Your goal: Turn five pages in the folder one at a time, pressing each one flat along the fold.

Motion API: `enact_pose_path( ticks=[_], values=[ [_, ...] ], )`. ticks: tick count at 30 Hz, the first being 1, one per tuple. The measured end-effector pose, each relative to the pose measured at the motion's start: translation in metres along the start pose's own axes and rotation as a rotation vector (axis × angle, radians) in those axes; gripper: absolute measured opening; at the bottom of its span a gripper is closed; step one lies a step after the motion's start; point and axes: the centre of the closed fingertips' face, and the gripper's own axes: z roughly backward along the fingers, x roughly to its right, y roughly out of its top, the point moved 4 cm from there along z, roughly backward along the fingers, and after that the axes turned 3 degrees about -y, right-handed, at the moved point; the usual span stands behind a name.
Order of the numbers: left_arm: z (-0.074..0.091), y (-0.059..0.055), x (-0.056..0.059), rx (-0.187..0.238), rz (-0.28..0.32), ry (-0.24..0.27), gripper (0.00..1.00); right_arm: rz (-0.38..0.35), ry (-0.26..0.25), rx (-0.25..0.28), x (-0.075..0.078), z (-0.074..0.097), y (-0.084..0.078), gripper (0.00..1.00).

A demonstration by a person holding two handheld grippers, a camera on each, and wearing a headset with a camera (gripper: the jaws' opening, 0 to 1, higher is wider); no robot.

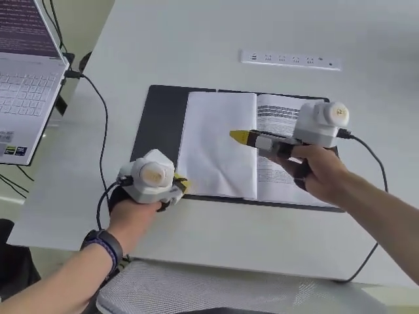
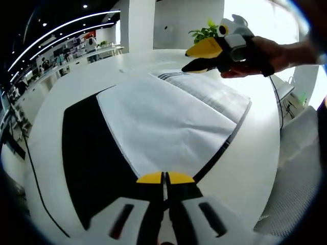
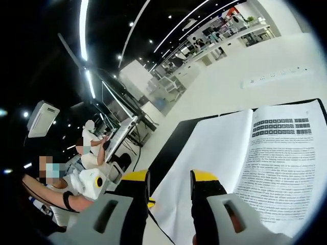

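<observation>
Lying open on the table [image 1: 216, 39], the folder [image 1: 160, 124] shows a blank page [image 1: 216, 144] on its left and a printed page [image 1: 272, 111] on its right. The left gripper [image 1: 179, 186] is at the folder's near edge; the right gripper [image 1: 238, 137] hovers over the pages. A laptop [image 1: 26, 85] stands far left, a power strip [image 1: 291, 59] beyond. Left gripper view: its jaws are pressed together, holding nothing, by the blank page's corner. Right gripper view: its jaws stand apart, empty, over the blank page.
</observation>
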Motion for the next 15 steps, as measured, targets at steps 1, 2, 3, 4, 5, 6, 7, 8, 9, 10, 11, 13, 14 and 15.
enact_pose_path(
  ticks=[1, 2, 3, 4, 5, 6, 7, 8, 9, 10, 11, 13, 14, 15],
  values=[
    [0.001, 0.001, -0.001, 0.014, 0.000, 0.012, 0.00, -0.003, -0.004, 0.001, 0.002, 0.002, -0.001, 0.30],
    [0.001, 0.001, 0.000, 0.018, -0.002, 0.011, 0.00, -0.006, -0.006, 0.002, 0.004, 0.003, -0.001, 0.29],
    [0.002, 0.001, 0.000, 0.022, -0.018, 0.016, 0.00, -0.011, -0.008, 0.003, 0.007, 0.004, -0.002, 0.29],
    [0.002, 0.001, 0.000, 0.022, -0.025, 0.017, 0.00, -0.013, -0.009, 0.003, 0.007, 0.004, -0.002, 0.29],
    [0.002, 0.002, 0.000, 0.022, -0.036, 0.019, 0.00, -0.015, -0.012, 0.002, 0.009, 0.005, -0.003, 0.29],
    [0.002, 0.002, -0.001, 0.021, -0.031, 0.018, 0.00, -0.015, -0.016, 0.000, 0.011, 0.005, -0.004, 0.29],
    [0.002, 0.002, -0.001, 0.022, -0.023, 0.016, 0.00, -0.014, -0.018, -0.002, 0.012, 0.005, -0.005, 0.28],
    [0.002, 0.002, -0.002, 0.023, -0.017, 0.013, 0.00, -0.013, -0.017, -0.005, 0.013, 0.005, -0.005, 0.28],
    [0.001, 0.002, -0.002, 0.023, -0.016, 0.012, 0.00, -0.013, -0.016, -0.007, 0.013, 0.005, -0.006, 0.28],
    [0.001, 0.002, -0.002, 0.023, -0.016, 0.010, 0.00, -0.012, -0.016, -0.011, 0.013, 0.005, -0.005, 0.28],
    [0.002, 0.002, -0.002, 0.023, -0.017, 0.009, 0.00, -0.010, -0.016, -0.013, 0.013, 0.005, -0.005, 0.28],
    [0.002, 0.002, -0.002, 0.023, -0.016, 0.006, 0.00, -0.004, -0.013, -0.019, 0.015, 0.004, -0.006, 0.28],
    [0.002, 0.002, -0.002, 0.022, -0.014, 0.005, 0.00, 0.000, -0.014, -0.023, 0.016, 0.004, -0.006, 0.28],
    [0.001, 0.002, -0.002, 0.023, -0.011, 0.004, 0.00, 0.007, -0.015, -0.029, 0.018, 0.004, -0.004, 0.28]
  ],
)
